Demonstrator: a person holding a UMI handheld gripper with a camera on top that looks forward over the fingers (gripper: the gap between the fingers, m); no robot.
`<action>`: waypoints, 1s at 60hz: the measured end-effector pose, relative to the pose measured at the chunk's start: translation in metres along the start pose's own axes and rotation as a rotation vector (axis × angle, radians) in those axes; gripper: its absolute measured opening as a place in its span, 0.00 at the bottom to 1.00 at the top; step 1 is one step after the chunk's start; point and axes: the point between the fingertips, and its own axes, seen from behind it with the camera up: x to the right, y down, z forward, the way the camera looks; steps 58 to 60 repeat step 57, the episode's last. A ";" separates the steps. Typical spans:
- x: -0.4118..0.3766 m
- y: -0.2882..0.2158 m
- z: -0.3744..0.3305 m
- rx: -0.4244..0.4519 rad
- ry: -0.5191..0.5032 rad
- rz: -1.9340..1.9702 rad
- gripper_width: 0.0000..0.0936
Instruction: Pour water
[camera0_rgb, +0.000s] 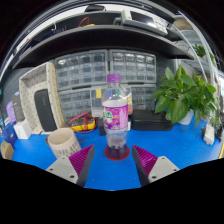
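Two purple pads (84, 156) sit spread at the bottom centre, the gripper (113, 160) open with nothing in its hold. Just ahead, in line with the gap, a clear bottle (116, 110) with a pink label stands upright on the blue table (185, 155). A ribbed beige cup (63, 141) stands at lower left. Grey drawer cabinets (105, 72) line the back wall, a leafy plant (187, 95) at right. Clutter at far left is too small to make out.

One bottle (116, 112), one cup (63, 141), one plant (186, 95) and two drawer cabinets (107, 71) are counted; one gripper (117, 160) with two pads is seen.
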 end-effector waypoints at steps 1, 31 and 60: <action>-0.003 0.001 -0.006 -0.005 0.000 0.000 0.81; -0.096 -0.110 -0.175 0.134 -0.056 -0.021 0.81; -0.132 -0.126 -0.225 0.160 -0.107 -0.092 0.81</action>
